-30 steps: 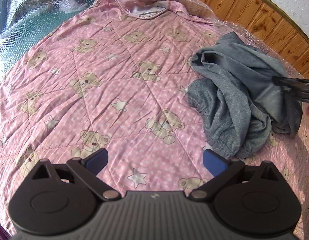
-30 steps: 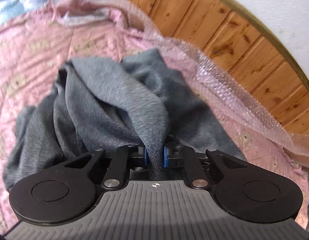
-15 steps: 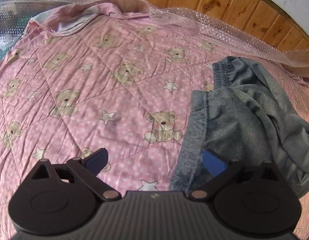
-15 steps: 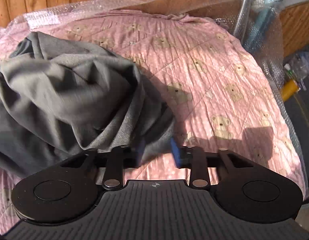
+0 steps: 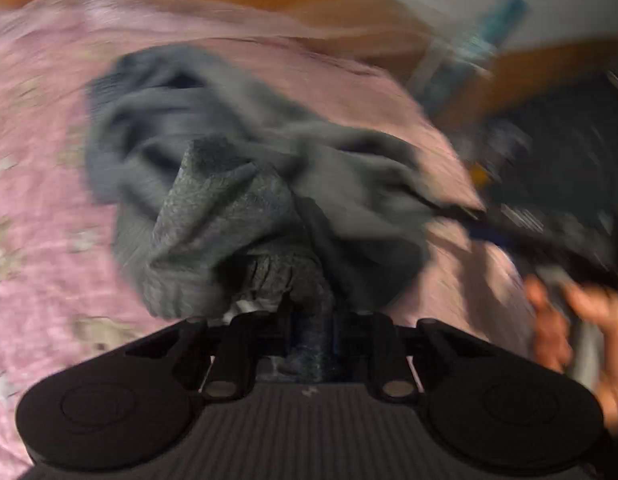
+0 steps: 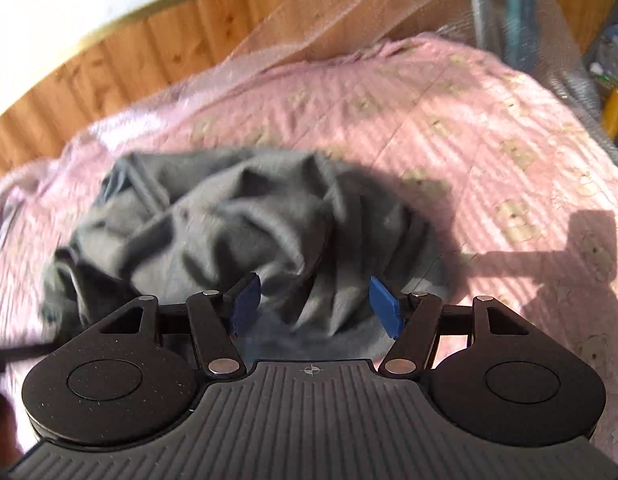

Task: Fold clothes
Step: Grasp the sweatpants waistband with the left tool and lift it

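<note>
Grey sweatpants (image 5: 237, 184): soft, limp, light; take by waistband. Left hand-held gripper (image 5: 309, 328) closing on fabric; right hand-held gripper (image 6: 315, 304) opening, released.

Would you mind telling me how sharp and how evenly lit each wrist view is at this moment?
Left wrist view: heavy motion blur across the pink quilt and background, dim; only the grey garment near the left gripper is crisp. Right wrist view: milder blur, bright sunlight, hard shadows on the quilt, right gripper sharp.
</note>
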`<state>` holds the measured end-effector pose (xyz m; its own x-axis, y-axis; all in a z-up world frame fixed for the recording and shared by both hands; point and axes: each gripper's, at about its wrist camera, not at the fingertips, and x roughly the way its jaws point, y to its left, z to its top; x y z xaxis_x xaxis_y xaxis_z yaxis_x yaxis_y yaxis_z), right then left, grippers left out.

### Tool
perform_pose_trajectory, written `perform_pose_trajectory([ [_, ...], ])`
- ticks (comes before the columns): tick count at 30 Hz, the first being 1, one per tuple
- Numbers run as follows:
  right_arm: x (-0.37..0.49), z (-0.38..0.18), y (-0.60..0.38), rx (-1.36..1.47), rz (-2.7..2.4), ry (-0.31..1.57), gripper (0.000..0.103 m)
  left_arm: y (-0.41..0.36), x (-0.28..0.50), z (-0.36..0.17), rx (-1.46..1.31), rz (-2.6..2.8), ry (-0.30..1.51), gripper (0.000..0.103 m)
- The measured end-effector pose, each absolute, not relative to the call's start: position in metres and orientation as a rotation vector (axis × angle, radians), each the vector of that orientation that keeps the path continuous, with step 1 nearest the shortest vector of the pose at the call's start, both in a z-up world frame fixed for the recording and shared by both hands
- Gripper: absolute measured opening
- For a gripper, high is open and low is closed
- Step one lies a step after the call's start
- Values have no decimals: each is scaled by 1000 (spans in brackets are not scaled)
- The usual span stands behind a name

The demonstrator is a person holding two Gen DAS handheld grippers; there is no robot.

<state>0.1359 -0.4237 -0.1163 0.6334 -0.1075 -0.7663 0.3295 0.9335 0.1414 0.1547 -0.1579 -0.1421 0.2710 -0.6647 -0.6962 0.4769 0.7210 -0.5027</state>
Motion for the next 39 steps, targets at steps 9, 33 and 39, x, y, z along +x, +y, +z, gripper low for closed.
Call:
perform_pose_trajectory([
  [9, 154, -142, -447, 312, -311, 904, 69, -46, 148, -136, -527, -458, 1014, 78],
  [33, 126, -148, -433, 256, -239, 943, 84, -156, 409, -155, -605, -379, 1052, 2],
  [39, 106, -147, -454, 318, -261, 931, 84, 0, 306, -12, -700, -336, 611, 3],
])
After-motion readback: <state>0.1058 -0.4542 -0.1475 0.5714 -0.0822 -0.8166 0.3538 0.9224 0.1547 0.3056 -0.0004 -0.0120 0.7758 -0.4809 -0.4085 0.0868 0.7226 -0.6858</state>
